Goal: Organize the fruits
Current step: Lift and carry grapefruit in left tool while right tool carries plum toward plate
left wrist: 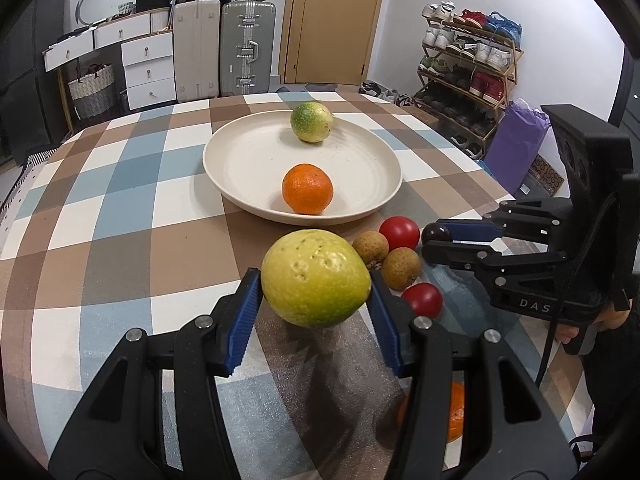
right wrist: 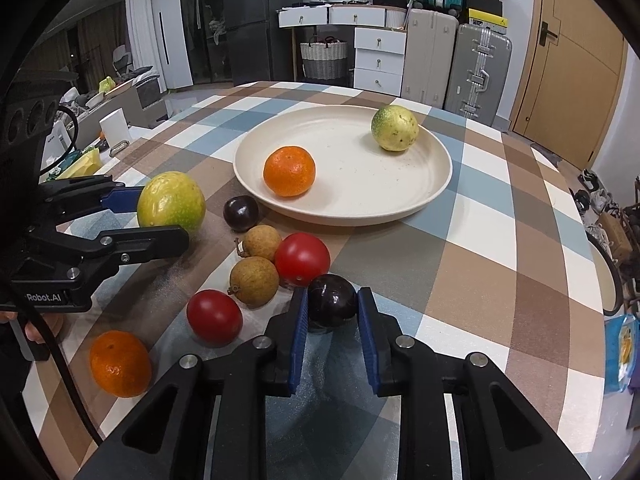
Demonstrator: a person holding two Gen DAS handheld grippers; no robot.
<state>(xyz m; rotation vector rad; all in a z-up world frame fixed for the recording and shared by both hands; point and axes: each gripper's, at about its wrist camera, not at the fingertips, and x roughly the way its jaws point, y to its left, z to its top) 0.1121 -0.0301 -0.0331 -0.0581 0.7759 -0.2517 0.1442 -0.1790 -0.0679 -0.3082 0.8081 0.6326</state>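
Note:
My left gripper is shut on a yellow-green passion fruit, held just above the checked tablecloth; it also shows in the right wrist view. My right gripper is shut on a dark purple fruit, which shows in the left wrist view too. A cream plate holds an orange and a green-yellow passion fruit. Near the plate lie two red tomatoes, two brown longans, another dark fruit and a second orange.
The checked table drops off at the far and right sides. Suitcases, white drawers and a shoe rack stand beyond it. A purple bag sits by the table's right side.

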